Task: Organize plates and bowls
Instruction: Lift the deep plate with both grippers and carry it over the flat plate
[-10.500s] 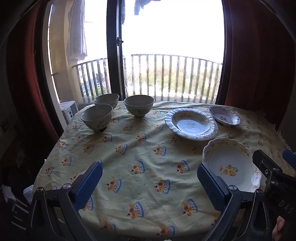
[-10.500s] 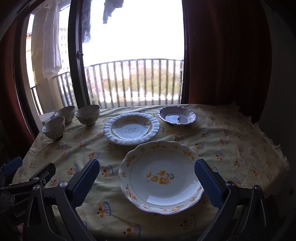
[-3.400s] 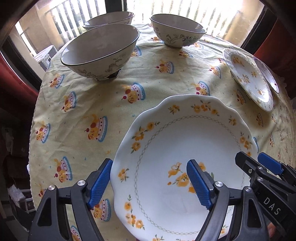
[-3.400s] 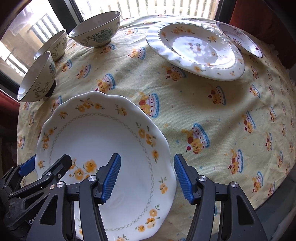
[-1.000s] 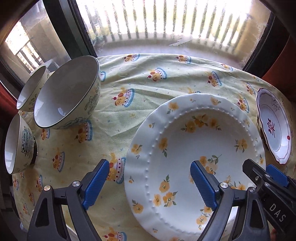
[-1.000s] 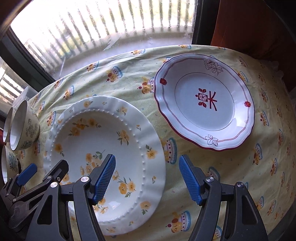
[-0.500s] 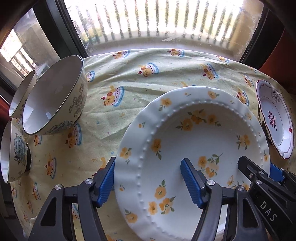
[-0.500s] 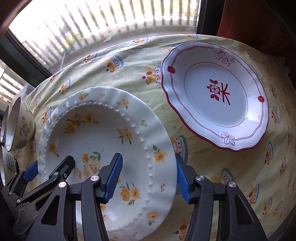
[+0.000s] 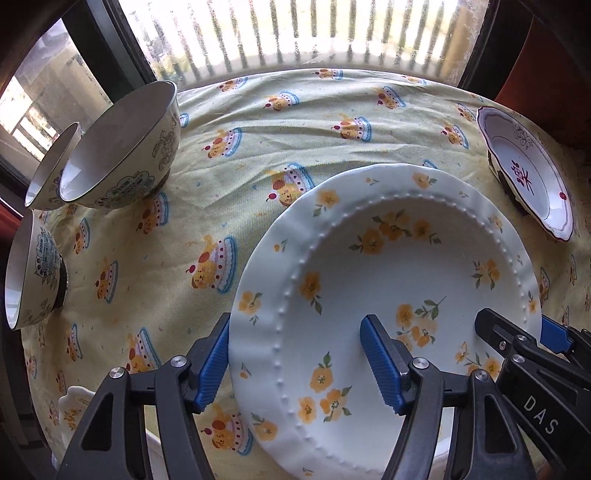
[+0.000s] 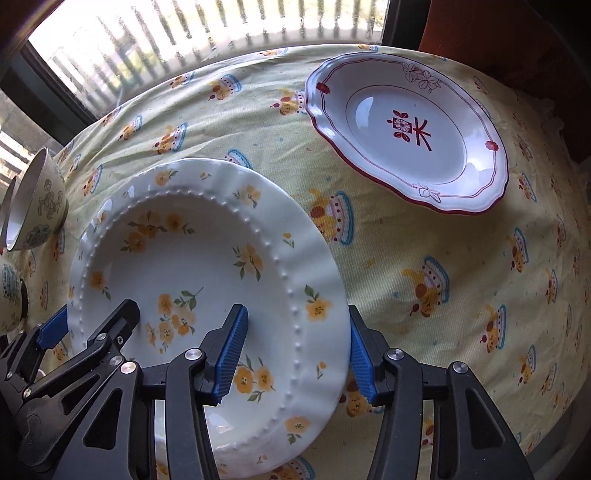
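A white beaded plate with yellow flowers [image 9: 369, 240] [image 10: 184, 251] is held from both sides, slightly tilted above the tablecloth. My left gripper [image 9: 295, 332] is shut on its left rim, one pad outside the edge and one inside the well. My right gripper [image 10: 295, 317] is shut on its right rim in the same way. Each gripper shows at the plate's other side in the opposite wrist view. A red-rimmed plate [image 10: 406, 129] [image 9: 528, 177] lies at the back right. Three patterned bowls [image 9: 122, 147] [image 9: 51, 162] [image 9: 26, 269] stand at the left.
The table wears a yellow cake-print cloth [image 9: 295, 129] [image 10: 461, 295]. The scalloped edge of another white plate [image 9: 74, 402] peeks out at the near left, below the held plate. A window with balcony railing [image 9: 295, 33] is behind the table's far edge.
Both grippers' jaws closed onto the beaded plate's rims. The plate now sits larger and nearer in both views, and the bowls and red-rimmed plate have shifted away.
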A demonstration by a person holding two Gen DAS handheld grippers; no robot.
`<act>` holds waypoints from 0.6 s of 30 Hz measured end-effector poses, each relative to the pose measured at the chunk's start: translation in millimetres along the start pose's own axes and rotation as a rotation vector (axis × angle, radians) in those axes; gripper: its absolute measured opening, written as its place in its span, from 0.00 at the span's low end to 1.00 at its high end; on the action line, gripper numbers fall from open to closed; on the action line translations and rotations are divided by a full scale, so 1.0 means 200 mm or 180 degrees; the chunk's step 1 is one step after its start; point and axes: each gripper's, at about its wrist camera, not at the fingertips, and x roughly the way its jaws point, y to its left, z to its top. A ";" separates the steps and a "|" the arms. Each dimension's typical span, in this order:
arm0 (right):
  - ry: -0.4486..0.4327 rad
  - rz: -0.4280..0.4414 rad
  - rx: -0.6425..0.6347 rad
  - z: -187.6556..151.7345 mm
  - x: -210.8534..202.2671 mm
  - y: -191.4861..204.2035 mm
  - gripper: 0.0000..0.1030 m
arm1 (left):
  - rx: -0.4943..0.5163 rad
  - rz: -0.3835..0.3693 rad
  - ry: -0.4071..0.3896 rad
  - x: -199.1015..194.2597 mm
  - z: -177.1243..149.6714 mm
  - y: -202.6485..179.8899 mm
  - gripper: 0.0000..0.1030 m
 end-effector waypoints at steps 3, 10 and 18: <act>0.0060 -0.0006 -0.0007 -0.07 -0.01 -0.01 0.54 | 0.0019 -0.0010 0.0078 -0.02 -0.07 -0.01 0.68; 0.0195 0.0049 -0.0065 -0.19 -0.03 -0.05 0.54 | 0.0060 -0.0025 0.0263 -0.05 -0.19 -0.01 0.67; 0.0147 0.0075 -0.0160 -0.18 -0.01 -0.05 0.61 | -0.0094 -0.0018 0.0254 -0.02 -0.15 -0.02 0.68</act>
